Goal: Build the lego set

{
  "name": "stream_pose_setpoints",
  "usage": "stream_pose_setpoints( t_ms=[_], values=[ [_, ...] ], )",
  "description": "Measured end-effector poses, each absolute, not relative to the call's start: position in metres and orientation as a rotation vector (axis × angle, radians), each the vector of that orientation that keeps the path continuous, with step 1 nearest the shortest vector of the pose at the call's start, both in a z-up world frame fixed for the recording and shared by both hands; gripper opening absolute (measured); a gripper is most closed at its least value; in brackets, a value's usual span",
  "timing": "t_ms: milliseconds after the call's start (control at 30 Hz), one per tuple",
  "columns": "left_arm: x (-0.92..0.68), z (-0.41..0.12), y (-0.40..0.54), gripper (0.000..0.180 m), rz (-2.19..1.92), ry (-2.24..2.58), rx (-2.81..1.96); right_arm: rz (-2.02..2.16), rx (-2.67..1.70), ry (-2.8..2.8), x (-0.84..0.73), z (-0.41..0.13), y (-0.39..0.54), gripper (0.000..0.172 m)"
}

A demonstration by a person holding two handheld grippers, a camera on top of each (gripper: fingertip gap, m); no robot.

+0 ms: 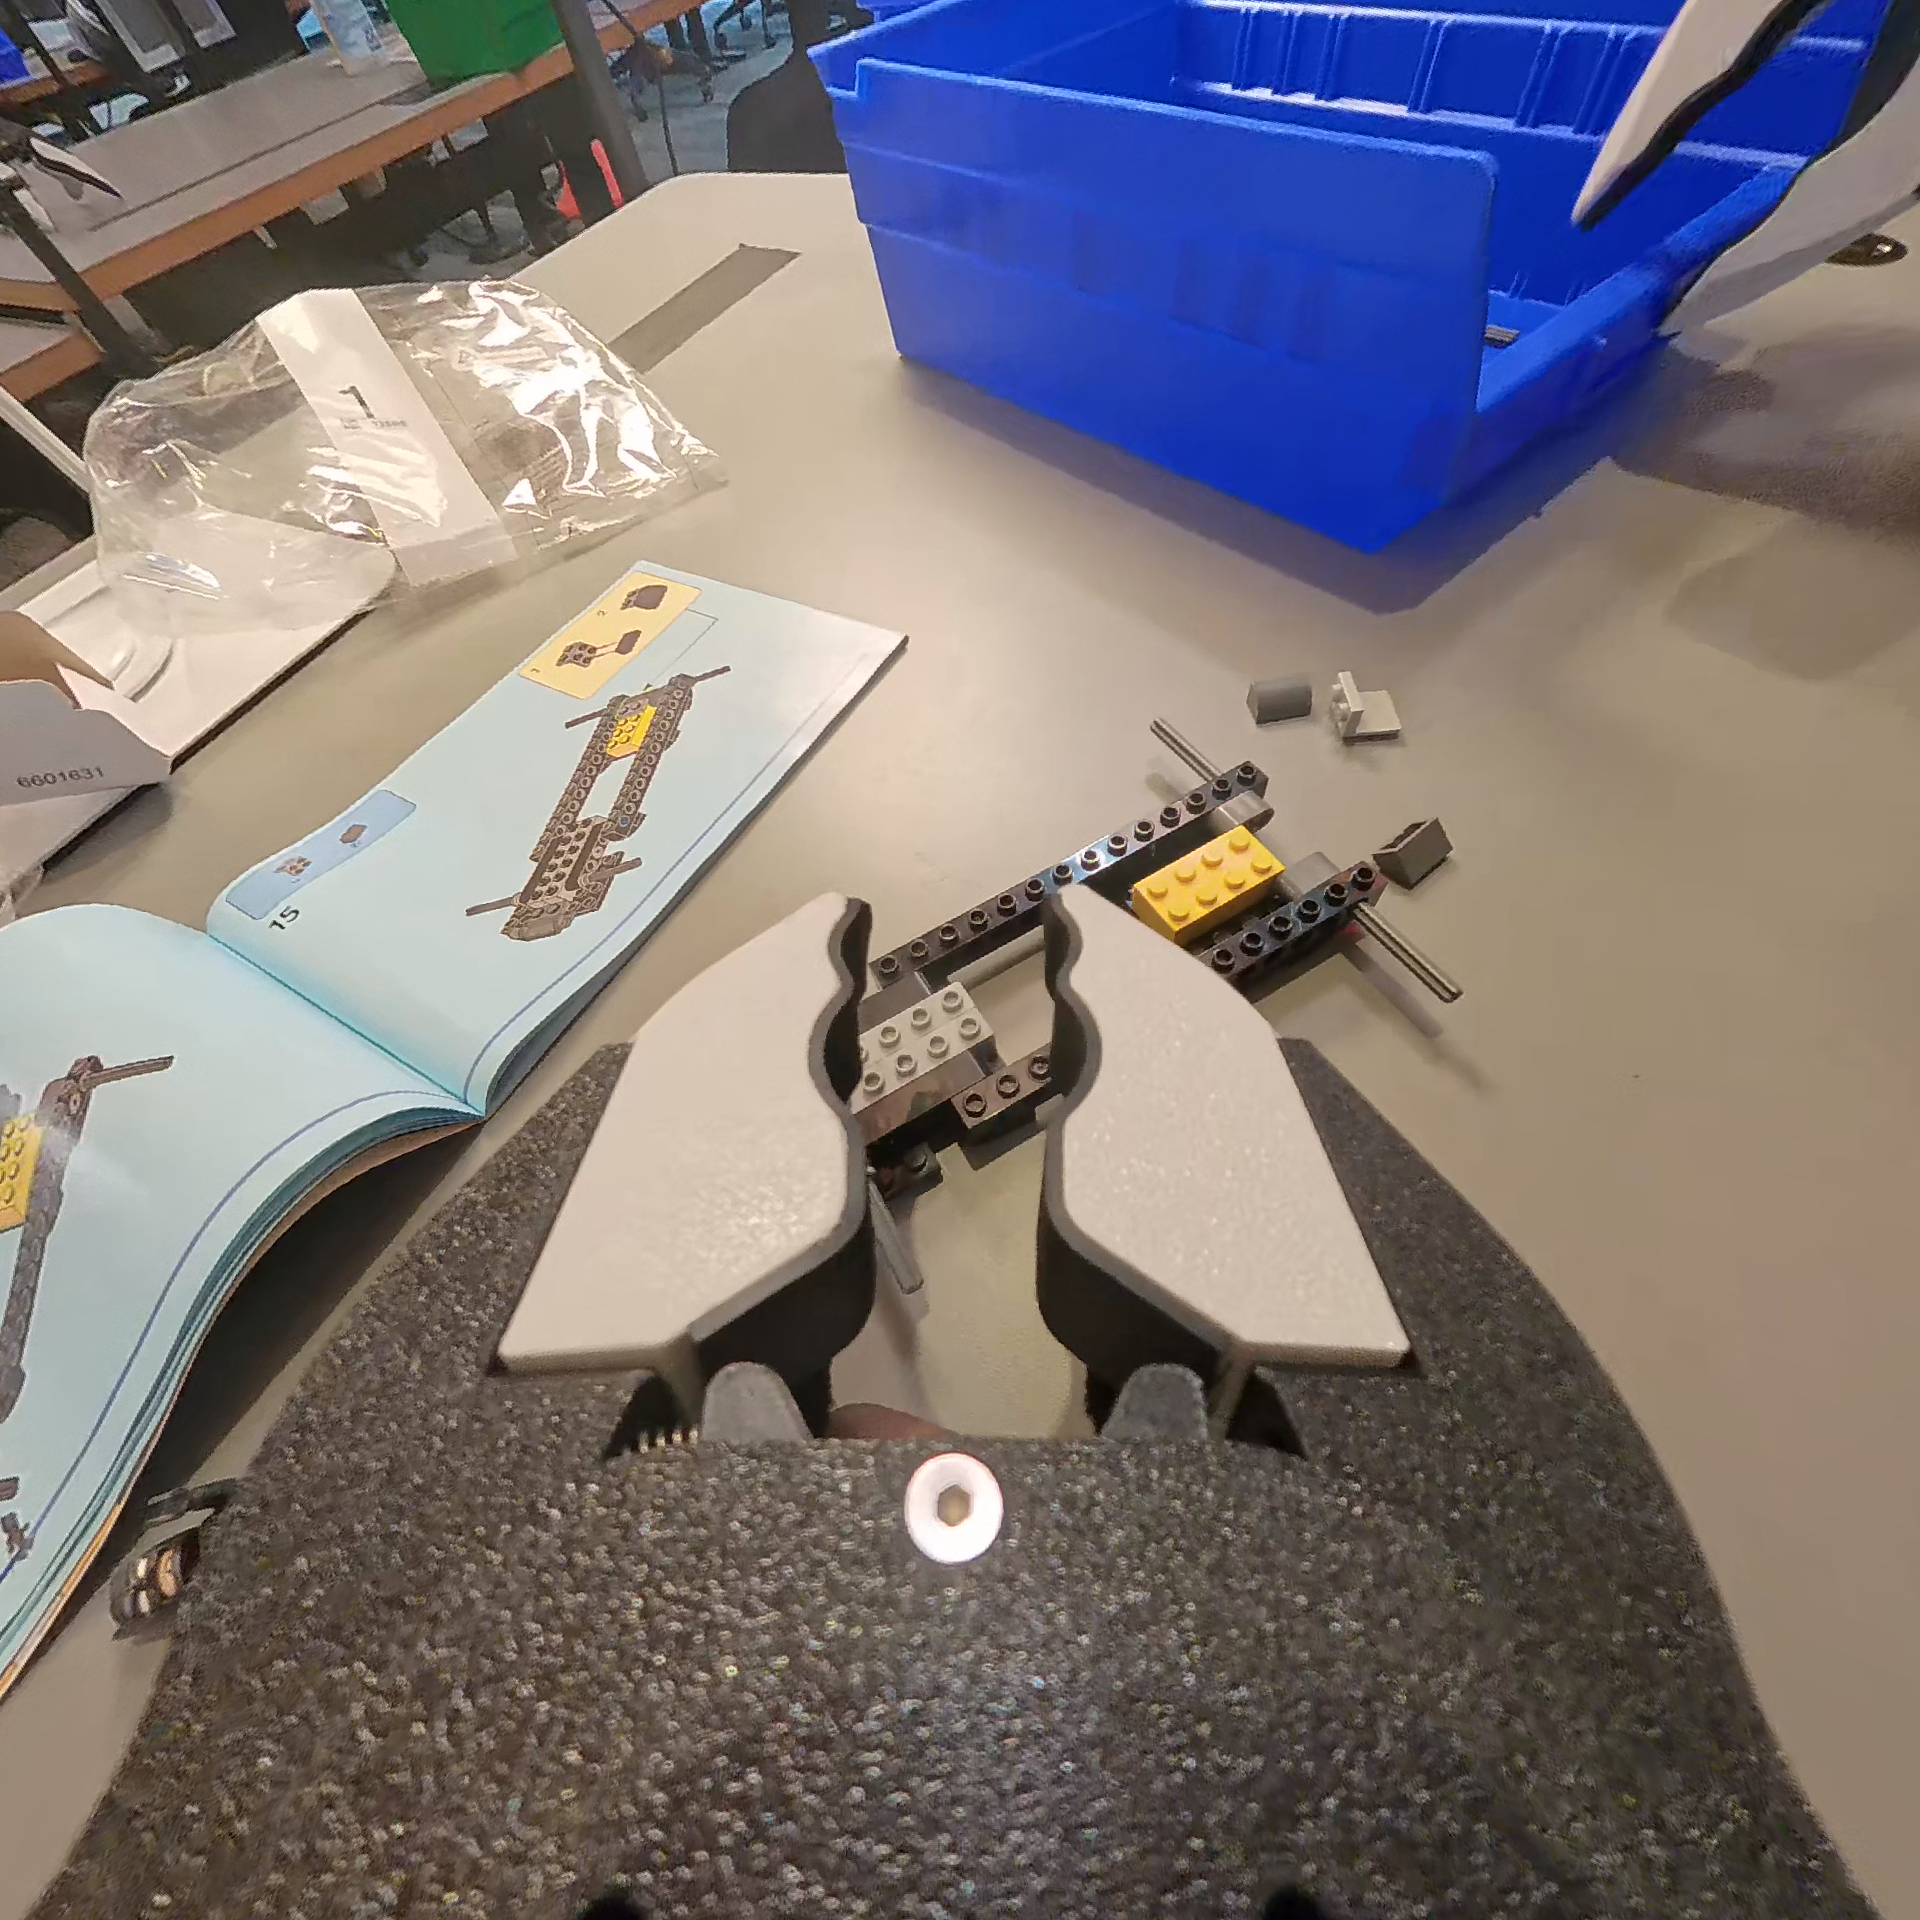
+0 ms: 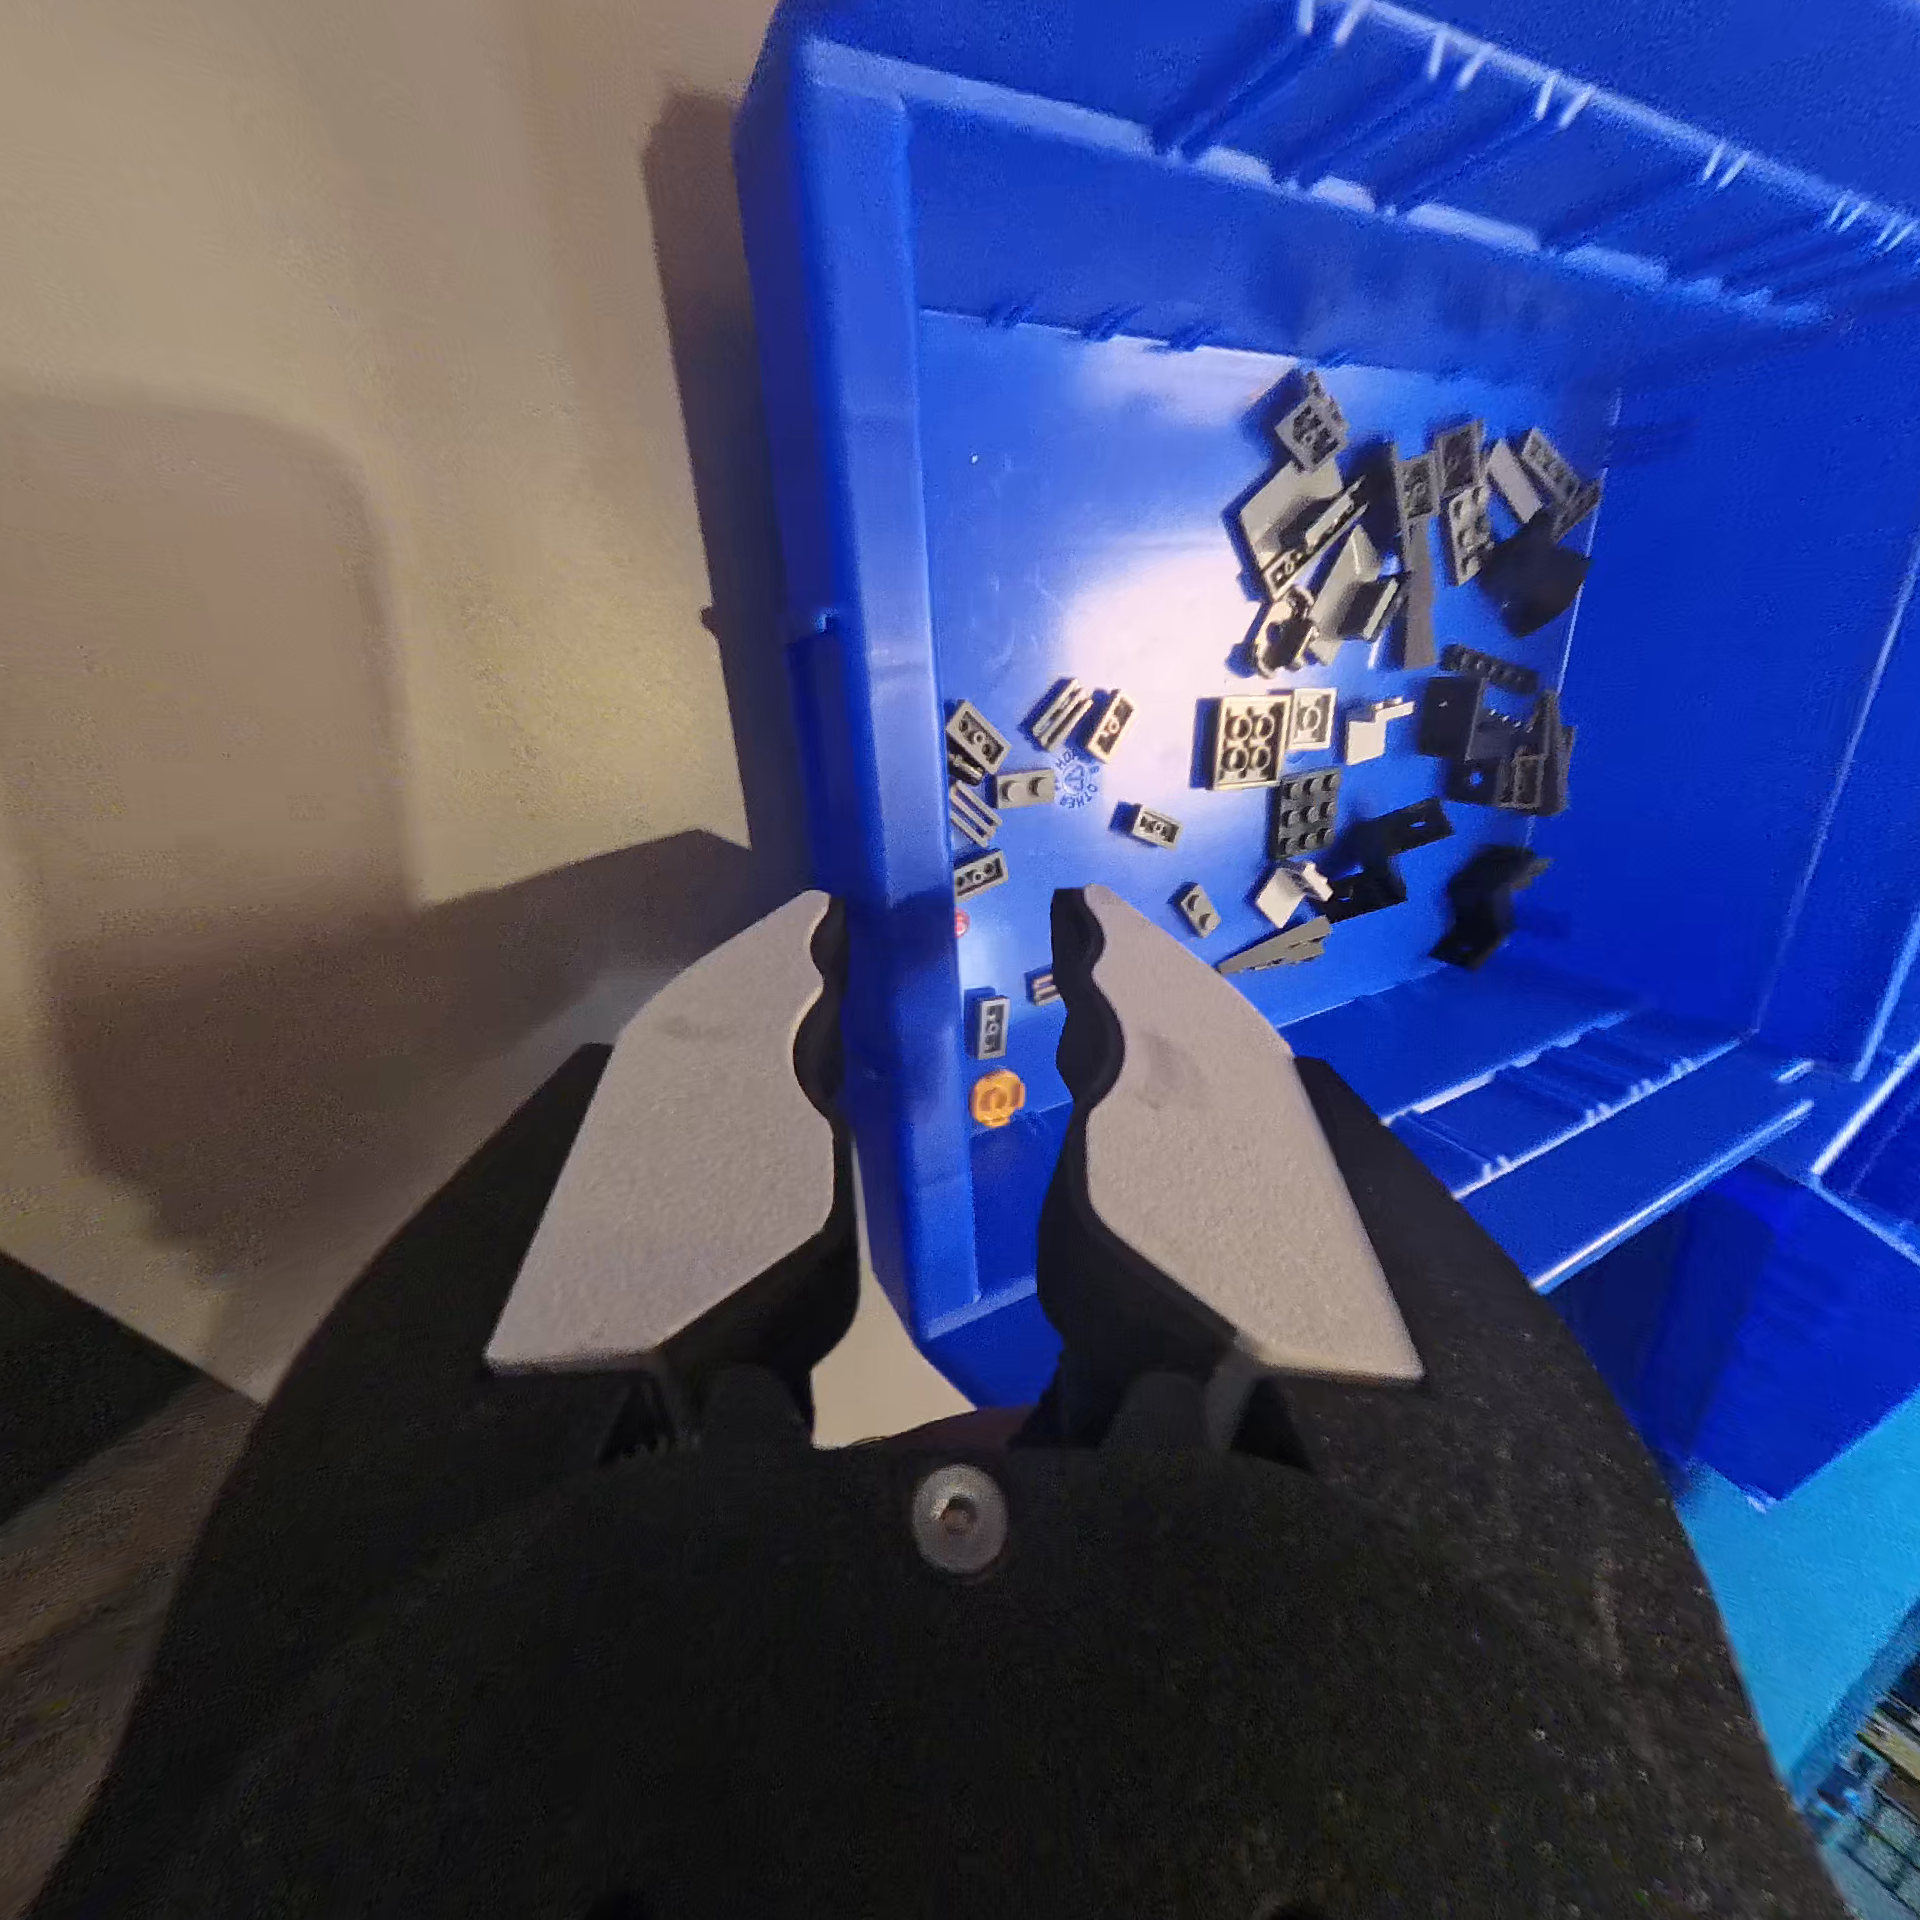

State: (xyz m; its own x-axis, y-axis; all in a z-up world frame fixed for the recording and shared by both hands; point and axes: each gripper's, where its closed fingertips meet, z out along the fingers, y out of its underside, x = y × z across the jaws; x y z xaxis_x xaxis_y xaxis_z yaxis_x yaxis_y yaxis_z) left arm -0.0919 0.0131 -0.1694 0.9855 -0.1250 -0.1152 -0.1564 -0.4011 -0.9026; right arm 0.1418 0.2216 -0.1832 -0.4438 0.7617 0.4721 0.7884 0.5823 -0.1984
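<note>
Bricks counted on the grey table (image 1: 1039, 540): 1 black brick frame (image 1: 1101, 883) carrying 1 yellow brick (image 1: 1205, 883) and 1 light grey brick (image 1: 925, 1034), plus 3 loose grey pieces (image 1: 1325, 707) beyond its far end. Also 1 open instruction booklet (image 1: 436, 904), 1 clear plastic bag (image 1: 353, 436), 1 blue bin (image 1: 1195, 312). Left gripper (image 1: 956, 935): jaws partly apart, straddling the near end of the frame; both dark pads sit at its outer sides and appear to press on it, though the contact is partly hidden. Frame lies flat, long axis running away to the right, 2 dark axles through it. Right gripper (image 2: 940, 925): jaws partly apart, 1 finger either side of the bin's near wall (image 2: 894, 727), not clamped, nothing held. Bin floor holds roughly 30 small grey and black pieces (image 2: 1382, 675) and 1 orange round piece (image 2: 997, 1096).
</note>
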Motion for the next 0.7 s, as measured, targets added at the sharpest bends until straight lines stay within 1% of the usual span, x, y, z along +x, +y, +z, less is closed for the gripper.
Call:
stream_pose_setpoints(
  t_ms=[200, 267, 367, 467, 567, 700],
  values=[
    [-0.092, -0.168, 0.012, 0.032, 0.015, 0.226, -1.982, -0.165, -1.265, -2.227, 0.149, -0.183, 0.257, 0.035],
    [-0.092, -0.169, 0.011, 0.033, 0.017, 0.244, -1.993, -0.132, -1.244, -2.213, 0.15, -0.178, 0.255, 0.035],
    [-0.089, -0.165, 0.01, 0.034, 0.003, 0.3, -2.005, 0.079, -1.199, -2.213, 0.142, -0.165, 0.226, 0.031],
    [-0.08, -0.163, 0.01, 0.035, -0.023, 0.42, -2.04, 0.328, -1.114, -2.251, 0.124, -0.161, 0.177, 0.03],
    [-0.074, -0.166, 0.015, 0.037, 0.0, 0.565, -2.089, 0.51, -1.072, -2.255, 0.095, -0.17, 0.135, 0.026],
    [-0.072, -0.167, 0.031, 0.038, 0.023, 0.616, -2.089, 0.56, -1.123, -2.264, 0.062, -0.196, 0.105, 0.026]
  ],
)
